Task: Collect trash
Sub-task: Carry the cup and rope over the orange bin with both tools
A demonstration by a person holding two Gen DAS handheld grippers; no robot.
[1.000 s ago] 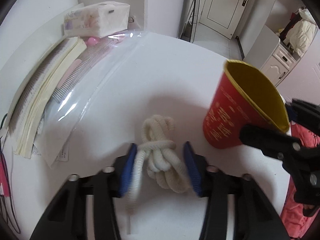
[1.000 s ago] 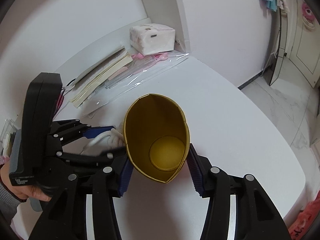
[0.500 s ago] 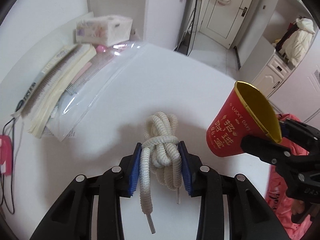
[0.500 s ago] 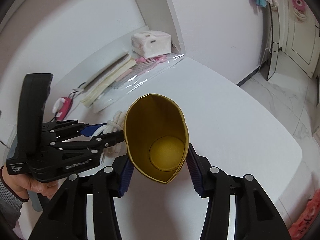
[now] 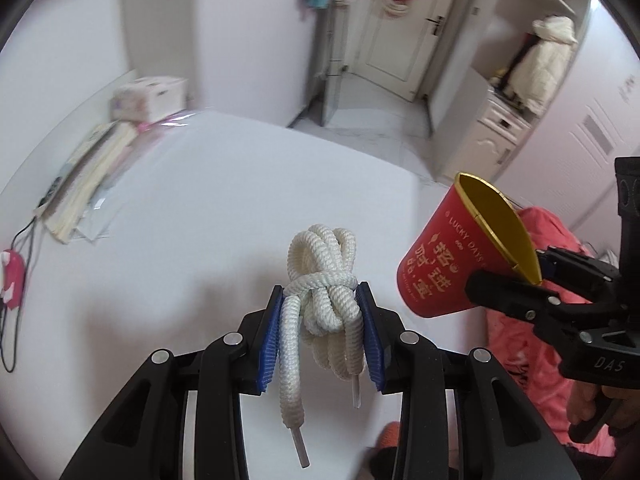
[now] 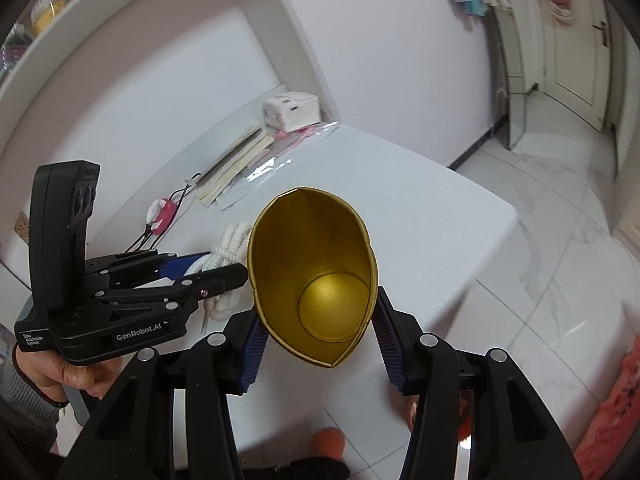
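Above the white table (image 5: 192,208), in the left wrist view, the left gripper (image 5: 320,320) is clamped on a knotted bundle of white rope (image 5: 326,276), its blue pads (image 5: 270,344) pressing on both sides of the knot. The rope is lifted clear of the table; two loose ends with clear plastic tips hang down between the fingers. To the right, the right gripper (image 5: 532,276) holds a red paper cup (image 5: 444,264) squeezed to an oval, its gold inside showing and gold lettering on its side. The cup is tilted, mouth up and to the right, near the rope but apart from it. At the far left of the table lie a stack of books (image 5: 92,172), a tissue pack (image 5: 148,94) and a pink device with a cord (image 5: 12,276), all blurred. A pink cloth (image 5: 532,344) shows behind the right gripper

In the right wrist view, the right gripper (image 6: 316,328) grips the cup (image 6: 316,272) between its blue pads (image 6: 250,356), the mouth facing the camera and pinched narrow, the gold bottom visible. To the left, the left gripper (image 6: 208,268), held by a hand (image 6: 68,372) in a grey sleeve, carries the rope (image 6: 232,240) just beside the cup's rim. The table (image 6: 420,216) lies below, with tiled floor (image 6: 560,240) to the right. An orange object (image 6: 328,444) sits low on the floor; I cannot tell what it is
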